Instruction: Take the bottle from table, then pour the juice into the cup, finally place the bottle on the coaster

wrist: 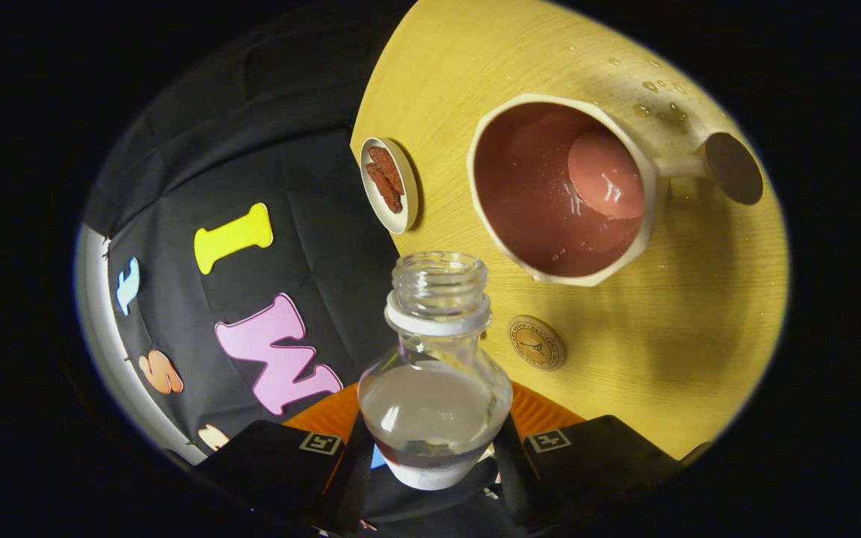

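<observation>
Between the fingers: the gripper (434, 448) clasped a clear glass bottle with a white collar ring and open threaded neck (434, 373), one finger pressed on each side of its lower body.
Bottle attitude: the uncapped mouth pointed ahead toward the table, and clear liquid sat in the rounded belly.
Just ahead: a small round wooden coaster with a dark printed emblem (536, 342) lay flat on the pale yellow wood-grain table (699, 329), close beside the bottle's neck.
Beyond the coaster: a cream ceramic cup with a reddish-brown interior and a side handle (563, 190) stood on the table, liquid visible in its bottom.
Further off: a small white dish holding two dark brown pieces (389, 184) rested near the table's edge, apart from the cup.
Table surface: droplets (658, 97) were scattered past the cup's far rim.
Task stage (judged): pouring appeared done or nearly so; setting the bottle on the coaster remained.
Risk (judged): the coaster looked small, so an off-centre landing could tip the open bottle and spill it.
Risk (judged): smooth glass could slip in the fingers.
</observation>
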Available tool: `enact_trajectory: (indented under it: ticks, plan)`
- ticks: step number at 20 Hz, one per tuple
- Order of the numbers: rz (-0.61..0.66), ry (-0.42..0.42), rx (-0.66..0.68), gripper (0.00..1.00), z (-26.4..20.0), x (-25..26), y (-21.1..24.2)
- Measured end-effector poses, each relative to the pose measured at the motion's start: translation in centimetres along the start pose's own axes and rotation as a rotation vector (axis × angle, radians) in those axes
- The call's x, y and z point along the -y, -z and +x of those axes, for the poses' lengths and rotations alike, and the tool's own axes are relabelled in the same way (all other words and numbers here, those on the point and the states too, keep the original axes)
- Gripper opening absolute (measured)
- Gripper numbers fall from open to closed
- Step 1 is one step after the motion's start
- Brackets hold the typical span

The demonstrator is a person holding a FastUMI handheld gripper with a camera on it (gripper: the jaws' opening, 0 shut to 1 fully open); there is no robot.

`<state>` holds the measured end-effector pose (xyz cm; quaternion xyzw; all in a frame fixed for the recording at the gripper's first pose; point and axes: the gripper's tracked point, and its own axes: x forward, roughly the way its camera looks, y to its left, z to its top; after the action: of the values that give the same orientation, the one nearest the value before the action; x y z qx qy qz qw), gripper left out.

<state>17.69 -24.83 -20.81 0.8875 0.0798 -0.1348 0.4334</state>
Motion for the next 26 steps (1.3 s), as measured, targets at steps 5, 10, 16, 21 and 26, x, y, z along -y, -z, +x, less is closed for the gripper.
enact_trajectory:
  ticks: [5,10,16,21,26]
  plan:
    - [0.091,-0.007,-0.015,0.75,-0.1,-0.5,0.0]
    - [0.209,-0.021,-0.009,0.75,-0.1,-0.8,-0.1]
    - [0.315,-0.022,-0.005,0.75,-0.3,-1.1,-0.4]
    - [0.388,-0.031,-0.001,0.75,-0.5,-1.7,-0.6]
    - [0.436,-0.035,0.007,0.75,-1.0,-2.4,-1.2]
